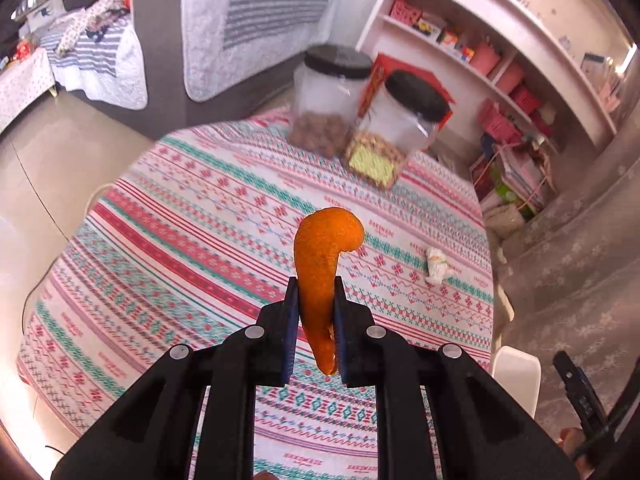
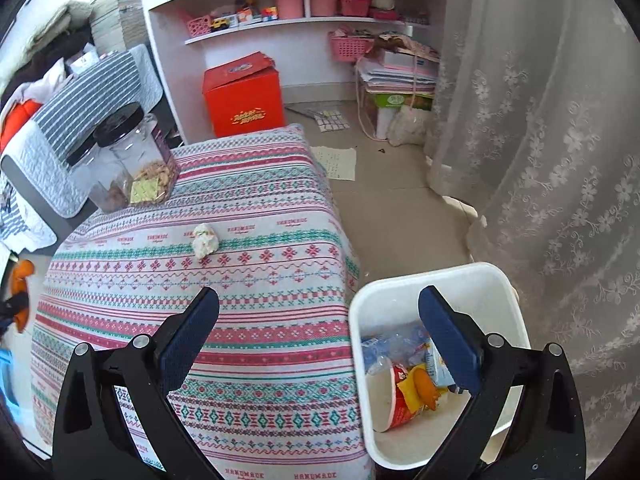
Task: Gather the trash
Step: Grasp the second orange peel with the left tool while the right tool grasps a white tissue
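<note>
My left gripper (image 1: 316,292) is shut on a long curled orange peel (image 1: 324,248) and holds it above the patterned tablecloth (image 1: 180,240). The peel also shows at the far left edge of the right wrist view (image 2: 22,274). A crumpled white tissue (image 1: 437,265) lies on the cloth to the right of the peel; it also shows in the right wrist view (image 2: 205,241). My right gripper (image 2: 320,312) is open and empty, over the table's right edge. A white bin (image 2: 440,280) stands on the floor beside the table, holding a red cup, wrappers and plastic.
Two black-lidded clear jars (image 1: 332,100) (image 1: 400,128) stand at the table's far end. A red box (image 2: 244,96), shelves (image 2: 280,20) and stacked papers (image 2: 400,76) lie beyond. A lace curtain (image 2: 540,140) hangs on the right. A sofa (image 1: 192,40) is far left.
</note>
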`<state>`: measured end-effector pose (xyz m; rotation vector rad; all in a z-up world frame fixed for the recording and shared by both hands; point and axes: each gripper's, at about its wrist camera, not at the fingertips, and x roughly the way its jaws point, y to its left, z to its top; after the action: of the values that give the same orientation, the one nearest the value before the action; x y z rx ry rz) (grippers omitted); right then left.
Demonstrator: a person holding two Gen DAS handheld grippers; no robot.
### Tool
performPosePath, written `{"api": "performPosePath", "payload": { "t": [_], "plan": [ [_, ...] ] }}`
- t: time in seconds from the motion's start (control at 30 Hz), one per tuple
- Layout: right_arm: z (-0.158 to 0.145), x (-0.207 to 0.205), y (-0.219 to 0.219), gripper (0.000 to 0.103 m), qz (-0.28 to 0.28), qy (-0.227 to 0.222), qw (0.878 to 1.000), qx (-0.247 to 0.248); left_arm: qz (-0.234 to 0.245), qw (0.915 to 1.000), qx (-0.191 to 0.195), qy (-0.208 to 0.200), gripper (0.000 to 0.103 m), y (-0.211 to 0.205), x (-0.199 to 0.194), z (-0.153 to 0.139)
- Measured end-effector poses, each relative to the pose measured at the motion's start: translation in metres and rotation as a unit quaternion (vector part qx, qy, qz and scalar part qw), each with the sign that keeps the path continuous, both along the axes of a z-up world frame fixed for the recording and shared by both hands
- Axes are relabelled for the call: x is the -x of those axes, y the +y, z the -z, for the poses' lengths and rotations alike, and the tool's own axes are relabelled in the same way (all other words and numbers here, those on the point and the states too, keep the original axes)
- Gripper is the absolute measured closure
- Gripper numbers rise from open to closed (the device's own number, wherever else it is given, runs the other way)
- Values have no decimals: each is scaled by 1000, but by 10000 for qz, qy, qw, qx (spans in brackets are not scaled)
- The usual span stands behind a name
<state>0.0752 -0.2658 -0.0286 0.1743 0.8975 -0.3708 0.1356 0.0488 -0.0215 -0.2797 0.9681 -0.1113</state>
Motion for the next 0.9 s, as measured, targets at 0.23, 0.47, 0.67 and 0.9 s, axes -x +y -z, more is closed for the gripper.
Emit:
{"api": "performPosePath", "payload": {
  "t": [0.23,0.47,0.67,0.9],
  "plan": [
    [36,-91,32,13,-1054,740,9886,-780,-515,9976,-146,-434,87,65,5,-7],
    [83,-170,34,29,-1245,1479,9755,-1052,-600,9970,-80,-489,87,97,1,-14],
    [109,-191,35,39,-1174,1772,9722,-984,-524,9976,-110,-439,87,107,-1,-10],
    [124,-195,40,57,-1073,1927,9721,-803,-626,9977,-57,-245,87,118,-6,1]
  ]
}}
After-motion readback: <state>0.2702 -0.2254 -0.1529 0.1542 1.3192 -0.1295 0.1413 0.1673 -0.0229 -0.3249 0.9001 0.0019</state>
